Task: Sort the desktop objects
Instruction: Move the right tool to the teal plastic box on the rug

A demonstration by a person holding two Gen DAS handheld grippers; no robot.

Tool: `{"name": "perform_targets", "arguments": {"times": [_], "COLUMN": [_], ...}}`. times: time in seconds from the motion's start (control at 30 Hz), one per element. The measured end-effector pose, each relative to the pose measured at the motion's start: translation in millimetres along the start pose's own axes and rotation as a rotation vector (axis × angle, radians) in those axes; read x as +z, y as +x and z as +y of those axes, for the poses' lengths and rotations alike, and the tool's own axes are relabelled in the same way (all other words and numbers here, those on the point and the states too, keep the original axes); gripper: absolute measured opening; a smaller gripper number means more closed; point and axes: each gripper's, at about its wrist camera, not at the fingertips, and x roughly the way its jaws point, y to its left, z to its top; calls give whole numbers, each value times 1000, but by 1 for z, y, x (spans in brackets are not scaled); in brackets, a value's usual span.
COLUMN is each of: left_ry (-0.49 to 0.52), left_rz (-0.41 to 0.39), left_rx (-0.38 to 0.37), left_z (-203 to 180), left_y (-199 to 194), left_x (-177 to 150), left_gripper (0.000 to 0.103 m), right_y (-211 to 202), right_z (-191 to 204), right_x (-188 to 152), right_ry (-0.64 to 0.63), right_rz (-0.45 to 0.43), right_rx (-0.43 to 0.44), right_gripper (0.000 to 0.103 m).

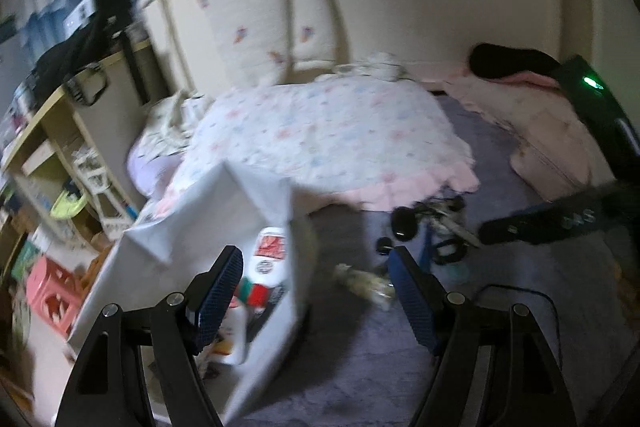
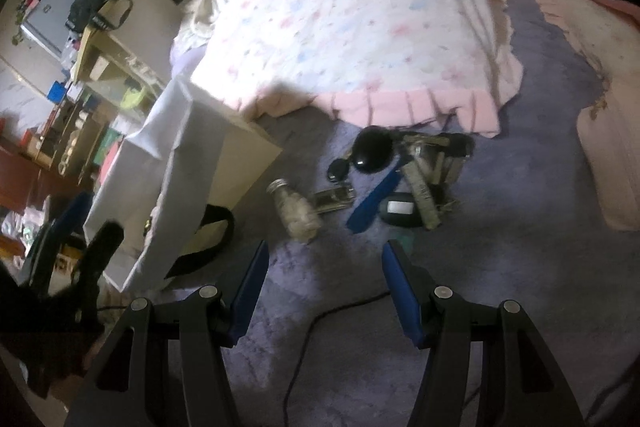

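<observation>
Loose objects: we count a cluster on the purple cover, at twelve o'clock from the right gripper (image 2: 324, 291) — a small glass jar (image 2: 298, 213) lying on its side, a blue flat piece (image 2: 374, 201), a black rounded object (image 2: 370, 153), a dark oval item with a white label (image 2: 400, 209) and a flat metallic piece (image 2: 334, 201).
White box (image 1: 264, 307): we see it open, at ten o'clock from the cluster, with red-and-white packages (image 1: 270, 247) inside.
Right gripper: we find its blue pads apart, nothing between them, above bare cover.
Left gripper (image 1: 316, 291): we find its fingers spread, empty, the left pad over the box.
Quilt (image 2: 360, 39): floral with a pink frill, at twelve o'clock beyond the cluster.
Cable (image 2: 304, 347): black, beneath the right gripper.
</observation>
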Motion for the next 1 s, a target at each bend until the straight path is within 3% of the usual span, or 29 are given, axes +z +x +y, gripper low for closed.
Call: {"name": "perform_targets", "arguments": {"times": [0.33, 0.47, 0.6, 0.8, 0.87, 1.0], "left_ry": [70, 125, 94, 140, 145, 172], "left_rz": [23, 62, 101, 96, 91, 95], "left_rx": [-145, -92, -106, -36, -49, -72], "left_z": [-56, -61, -48, -41, -41, -42], "left_y": [33, 55, 78, 91, 89, 88], "left_x": [-11, -22, -30, -36, -37, -38], "left_gripper": [73, 73, 73, 73, 73, 73], "right_y": [31, 46, 60, 104, 118, 133], "right_z": [-32, -38, -48, -62, -64, -66], "right_x": [-1, 1, 6, 3, 0, -6], "right_ry": [31, 18, 43, 124, 134, 147], "right_rz": [45, 64, 78, 192, 222, 231], "right_rx": [-27, -76, -91, -67, -123, -134], "right_gripper": [59, 59, 59, 54, 54, 48]}}
